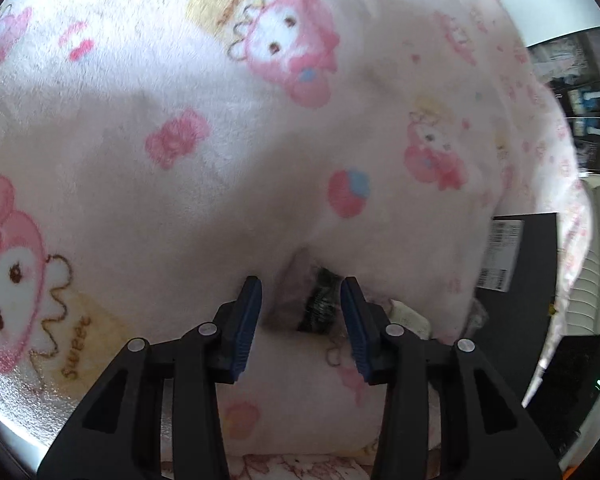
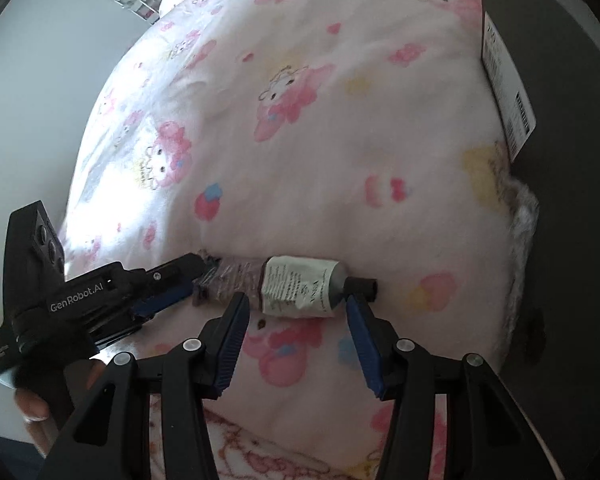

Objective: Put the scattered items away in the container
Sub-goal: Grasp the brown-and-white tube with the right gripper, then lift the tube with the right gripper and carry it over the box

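A soft, crumpled tube point(image 2: 300, 290), light and easily dented, lies on the blanket point(image 2: 340, 140) near the dark container point(image 2: 560, 160); the left gripper point(image 2: 204, 276) and right gripper point(image 2: 296, 304), jaws unclenched, flank it, the firmer labelled middle offering best purchase.

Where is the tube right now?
In the right wrist view, the tube lies on the pink blanket, between the left gripper and black box.

Tube point(image 2: 300, 286) lies on blanket point(image 2: 340, 140) (box point(image 2: 560, 160) right of it).
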Action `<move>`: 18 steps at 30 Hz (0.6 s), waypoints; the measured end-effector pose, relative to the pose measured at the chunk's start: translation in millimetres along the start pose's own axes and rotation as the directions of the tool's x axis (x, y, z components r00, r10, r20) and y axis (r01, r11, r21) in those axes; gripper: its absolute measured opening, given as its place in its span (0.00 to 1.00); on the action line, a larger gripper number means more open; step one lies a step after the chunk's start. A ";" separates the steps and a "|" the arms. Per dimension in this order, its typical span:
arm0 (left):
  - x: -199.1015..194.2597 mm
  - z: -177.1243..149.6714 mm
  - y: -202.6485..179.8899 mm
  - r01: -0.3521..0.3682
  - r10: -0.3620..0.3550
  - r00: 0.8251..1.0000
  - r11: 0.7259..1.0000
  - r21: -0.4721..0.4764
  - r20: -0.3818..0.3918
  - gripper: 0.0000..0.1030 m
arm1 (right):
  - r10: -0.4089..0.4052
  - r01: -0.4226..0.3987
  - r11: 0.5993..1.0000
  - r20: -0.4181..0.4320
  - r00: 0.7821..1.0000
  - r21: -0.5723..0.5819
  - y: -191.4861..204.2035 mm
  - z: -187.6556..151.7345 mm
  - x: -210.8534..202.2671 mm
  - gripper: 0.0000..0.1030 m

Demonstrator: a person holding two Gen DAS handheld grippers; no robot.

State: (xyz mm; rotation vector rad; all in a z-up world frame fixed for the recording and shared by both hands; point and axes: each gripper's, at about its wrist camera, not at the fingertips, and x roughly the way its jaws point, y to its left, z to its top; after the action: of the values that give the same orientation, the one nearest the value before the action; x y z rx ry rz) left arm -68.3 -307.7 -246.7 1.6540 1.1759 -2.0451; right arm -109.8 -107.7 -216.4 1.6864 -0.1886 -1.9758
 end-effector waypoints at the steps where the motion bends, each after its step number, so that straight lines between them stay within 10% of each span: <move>1: 4.3 0.2 -0.7 -0.023 0.022 1.000 1.000 -0.007 -0.014 0.41 | -0.026 0.026 1.000 0.012 1.000 -0.005 0.1 0.2 0.3 0.46; 7: 12.7 -5.4 -9.5 -0.001 0.001 1.000 1.000 0.012 -0.009 0.50 | -0.121 0.121 0.992 -0.003 0.993 -0.036 -1.5 4.9 14.2 0.48; 18: -26.8 -4.2 10.6 -0.031 0.032 0.997 0.999 -0.013 0.064 0.33 | 0.063 -0.066 0.996 -0.036 0.997 -0.067 9.1 13.4 10.2 0.49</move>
State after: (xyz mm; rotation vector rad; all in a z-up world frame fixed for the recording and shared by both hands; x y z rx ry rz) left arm -50.1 -318.9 -227.0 1.5785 1.1317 -2.0521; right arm -120.6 -123.3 -218.6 1.6483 -0.1593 -1.8844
